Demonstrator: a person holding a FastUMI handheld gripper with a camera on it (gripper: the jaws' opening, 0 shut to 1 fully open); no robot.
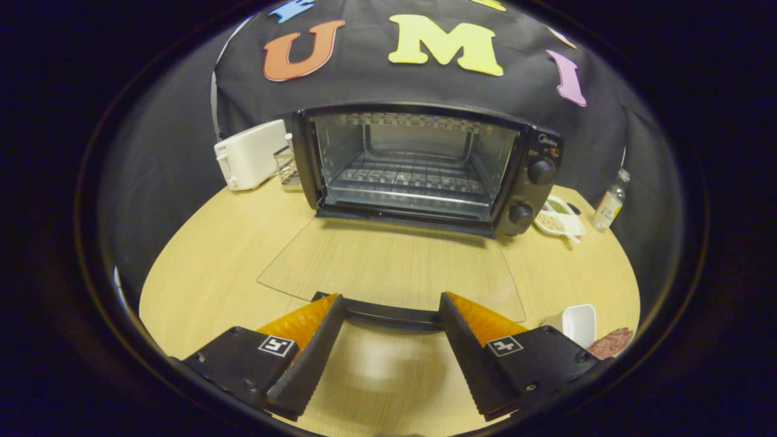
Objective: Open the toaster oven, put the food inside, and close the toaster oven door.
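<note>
- The gripper (391,321) hovers low over the counter (206,261), its jaws spread wide apart and clamped on nothing.
- The door handle (391,314), a dark bar, lies crosswise just at the fingertips, spanning the gap between them. Whether either finger touches it I cannot tell; neither presses on it from both sides.
- Just beside the right finger sits a small white dish (580,323), and next to it a reddish piece of food (612,343), probably what is meant to go inside. It lies close to hand, off to the side of the door so the swing stays free.
- The glass door (394,267) lies folded down flat on the counter, hinged at the oven's base, its long axis running side to side and its handle edge pointing toward the gripper.
- Beyond it the toaster oven (425,167) stands with its mouth facing the gripper, the wire rack (407,176) inside bare. Opening looks done; loading is next.
- Further back: a white toaster (249,155) to one side, small bowls (558,217) and a bottle (610,203) to the other.
</note>
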